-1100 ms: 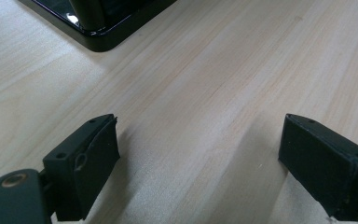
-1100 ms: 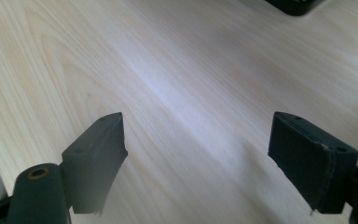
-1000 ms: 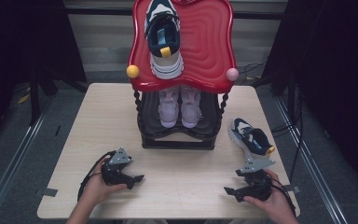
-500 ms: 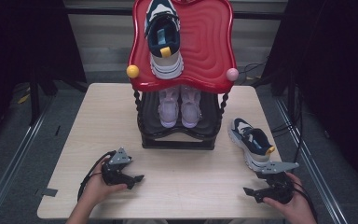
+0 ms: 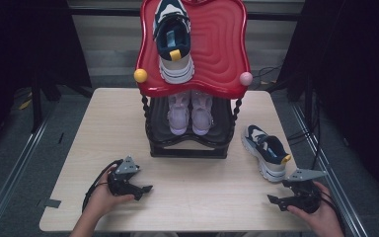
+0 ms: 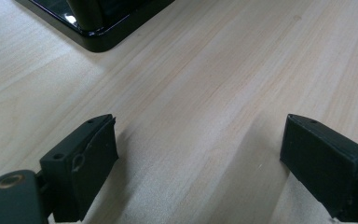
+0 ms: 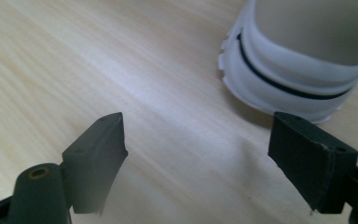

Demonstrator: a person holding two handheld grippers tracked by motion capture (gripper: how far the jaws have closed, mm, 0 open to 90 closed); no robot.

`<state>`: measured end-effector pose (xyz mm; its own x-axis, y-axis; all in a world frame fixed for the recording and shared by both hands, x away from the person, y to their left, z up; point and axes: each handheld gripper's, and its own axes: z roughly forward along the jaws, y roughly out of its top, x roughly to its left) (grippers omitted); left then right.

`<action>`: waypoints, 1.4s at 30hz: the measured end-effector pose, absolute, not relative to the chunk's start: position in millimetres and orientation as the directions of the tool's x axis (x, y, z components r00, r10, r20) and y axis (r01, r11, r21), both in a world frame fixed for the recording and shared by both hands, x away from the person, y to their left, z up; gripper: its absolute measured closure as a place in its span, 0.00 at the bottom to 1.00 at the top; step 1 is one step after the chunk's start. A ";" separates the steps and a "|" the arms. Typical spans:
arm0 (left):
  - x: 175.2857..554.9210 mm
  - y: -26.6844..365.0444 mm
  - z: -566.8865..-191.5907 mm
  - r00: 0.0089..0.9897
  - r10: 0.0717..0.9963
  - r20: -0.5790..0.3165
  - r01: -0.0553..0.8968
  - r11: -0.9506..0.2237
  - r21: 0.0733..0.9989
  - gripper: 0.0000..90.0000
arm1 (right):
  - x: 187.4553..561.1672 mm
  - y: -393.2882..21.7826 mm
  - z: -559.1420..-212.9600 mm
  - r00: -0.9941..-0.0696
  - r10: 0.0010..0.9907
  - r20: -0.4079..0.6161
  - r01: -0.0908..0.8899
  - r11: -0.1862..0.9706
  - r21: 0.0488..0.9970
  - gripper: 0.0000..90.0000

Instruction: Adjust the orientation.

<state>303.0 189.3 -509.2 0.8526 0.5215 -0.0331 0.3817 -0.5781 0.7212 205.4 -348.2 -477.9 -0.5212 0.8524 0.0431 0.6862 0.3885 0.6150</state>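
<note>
A navy and white sneaker (image 5: 267,154) lies on the table right of the shoe rack, its white heel (image 7: 298,70) just ahead of my right gripper. That right gripper (image 5: 278,200) (image 7: 196,154) rests open near the table's front right corner, held by a hand, with nothing between its jaws. The matching sneaker (image 5: 173,42) sits on the rack's red top shelf (image 5: 222,49). My left gripper (image 5: 142,189) (image 6: 198,154) lies open on bare wood at the front left, empty, pointing past the rack's black base (image 6: 98,28).
A pair of pale pink shoes (image 5: 190,112) stands on the rack's black lower shelf (image 5: 187,145). Yellow (image 5: 140,75) and pink (image 5: 246,78) balls cap the red shelf's front corners. Bare wood lies between the two grippers. Dark floor and cables surround the table.
My right gripper has slid to the right along the front edge, away from the table's middle and past the loose sneaker's heel. The left gripper has stayed put.
</note>
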 end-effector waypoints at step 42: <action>303.7 188.6 -509.1 0.854 0.519 -0.029 0.379 -0.583 0.719 0.10 | 237.4 -317.6 -477.0 -0.559 0.827 0.053 0.640 0.390 0.662 0.24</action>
<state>303.7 188.6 -509.1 0.8542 0.5191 -0.0289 0.3786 -0.5830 0.7188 237.4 -317.6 -477.0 -0.5594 0.8272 0.0529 0.6399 0.3904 0.6619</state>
